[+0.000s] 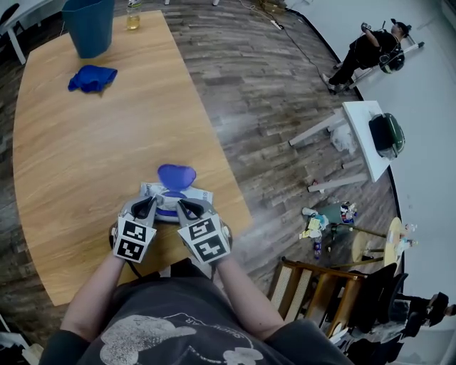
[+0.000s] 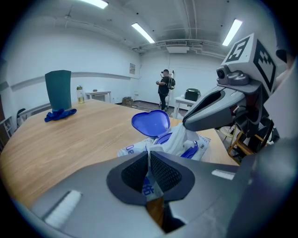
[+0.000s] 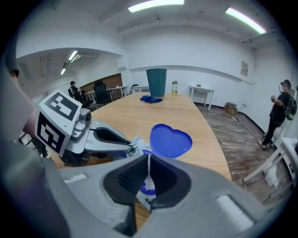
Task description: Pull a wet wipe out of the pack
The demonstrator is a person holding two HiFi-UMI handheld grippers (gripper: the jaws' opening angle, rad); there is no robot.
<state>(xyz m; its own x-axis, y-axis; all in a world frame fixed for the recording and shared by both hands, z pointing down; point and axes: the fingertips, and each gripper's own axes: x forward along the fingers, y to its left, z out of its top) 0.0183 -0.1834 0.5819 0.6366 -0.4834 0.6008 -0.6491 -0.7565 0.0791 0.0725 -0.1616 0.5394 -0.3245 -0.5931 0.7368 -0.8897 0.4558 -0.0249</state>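
Inspected at lower centre of the head view: wet wipe pack (image 1: 203, 195), lying flat on the wooden table (image 1: 85, 164), close to the table's right edge. At the pack's far side, blue heart-shaped lid (image 1: 176, 175), flipped open and standing upright.

On the left gripper (image 2: 149, 161): jaws closed, pinching the pack's near printed edge between the pads. On the right gripper (image 3: 149, 168): jaws closed on a thin white wet wipe (image 2: 178, 135), stretched upward from the opening beneath the lid, lower end inside the pack. Both tools side by side at the pack's near edge, marker cubes toward the bottom of the frame, forearms entering from below.

Elsewhere on the table, upper left of the head view: blue bin (image 1: 89, 25), crumpled blue cloth (image 1: 92, 78) just below it, small bottle (image 1: 133, 16) to the bin's right. Upper right, on the grey floor: a person (image 1: 363, 51) in dark clothing. Below that, a white side table (image 1: 360, 135).
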